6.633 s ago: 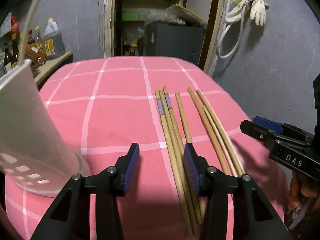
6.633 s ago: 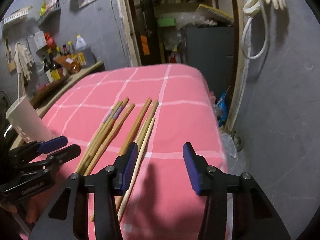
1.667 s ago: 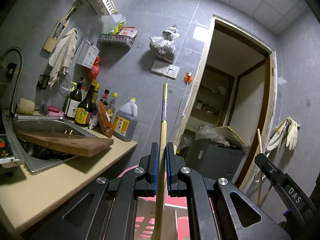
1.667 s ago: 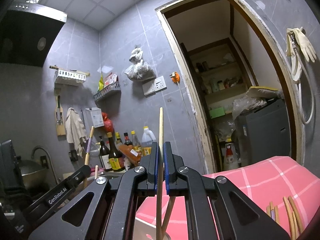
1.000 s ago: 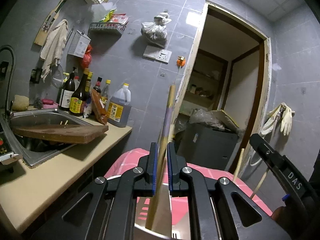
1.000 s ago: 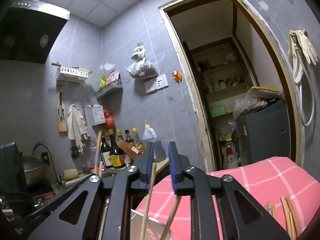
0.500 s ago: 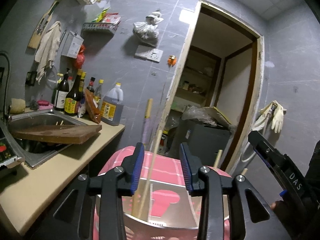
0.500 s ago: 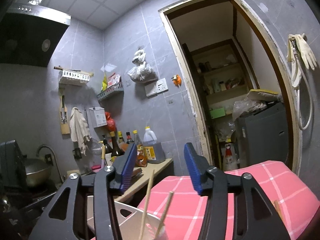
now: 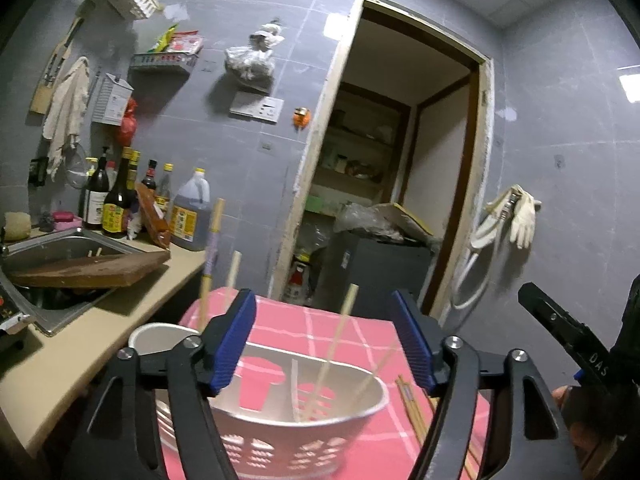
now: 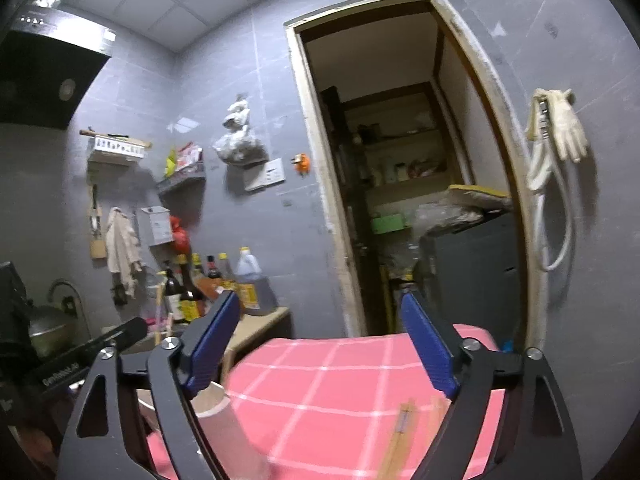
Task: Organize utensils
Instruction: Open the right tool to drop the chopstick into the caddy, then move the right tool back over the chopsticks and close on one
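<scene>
- Left gripper (image 9: 324, 340), black with blue ribbed pads, at lower centre of the left wrist view: jaws spread and opening, nothing pressed between the pads.
- Beyond it, white perforated plastic utensil holder (image 9: 288, 420) on the pink checked tablecloth (image 9: 320, 324), lower centre.
- Inside the holder, pale wooden chopsticks (image 9: 338, 332) leaning, tips up; one with a purple band (image 9: 212, 248) at centre left.
- More wooden chopsticks lying flat (image 9: 412, 408) on the cloth, just right of the holder.
- Right gripper (image 10: 320, 344), lower centre of the right wrist view: jaws wide and opening, empty.
- White holder at lower left there, partly hidden behind the left finger; blurred chopsticks at lower right.
</scene>
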`<control>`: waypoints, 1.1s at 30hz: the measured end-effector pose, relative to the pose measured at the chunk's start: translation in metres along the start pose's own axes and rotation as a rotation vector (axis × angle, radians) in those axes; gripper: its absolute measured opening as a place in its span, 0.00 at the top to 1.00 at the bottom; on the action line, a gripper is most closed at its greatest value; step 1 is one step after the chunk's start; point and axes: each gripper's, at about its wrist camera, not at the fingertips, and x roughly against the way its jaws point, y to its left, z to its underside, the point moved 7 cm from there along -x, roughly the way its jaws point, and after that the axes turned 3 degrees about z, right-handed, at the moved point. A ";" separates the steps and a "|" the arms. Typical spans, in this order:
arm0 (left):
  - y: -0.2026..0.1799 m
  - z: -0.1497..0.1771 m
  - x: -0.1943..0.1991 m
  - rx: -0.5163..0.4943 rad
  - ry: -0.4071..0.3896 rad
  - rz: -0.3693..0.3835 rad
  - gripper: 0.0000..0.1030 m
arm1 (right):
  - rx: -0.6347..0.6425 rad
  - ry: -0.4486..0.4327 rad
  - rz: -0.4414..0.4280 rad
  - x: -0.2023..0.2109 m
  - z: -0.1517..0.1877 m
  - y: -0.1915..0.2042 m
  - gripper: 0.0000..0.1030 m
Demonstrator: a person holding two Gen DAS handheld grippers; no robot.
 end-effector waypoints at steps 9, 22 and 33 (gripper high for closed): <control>-0.044 0.024 -0.003 -0.026 0.068 0.067 0.10 | 0.013 0.114 0.067 0.021 0.005 -0.042 0.00; -0.092 0.082 -0.027 -0.102 0.211 0.093 0.08 | 0.035 0.241 0.171 0.023 0.042 -0.090 0.00; -0.097 0.131 -0.056 -0.144 0.382 0.074 0.08 | 0.059 0.343 0.154 0.005 0.071 -0.101 0.05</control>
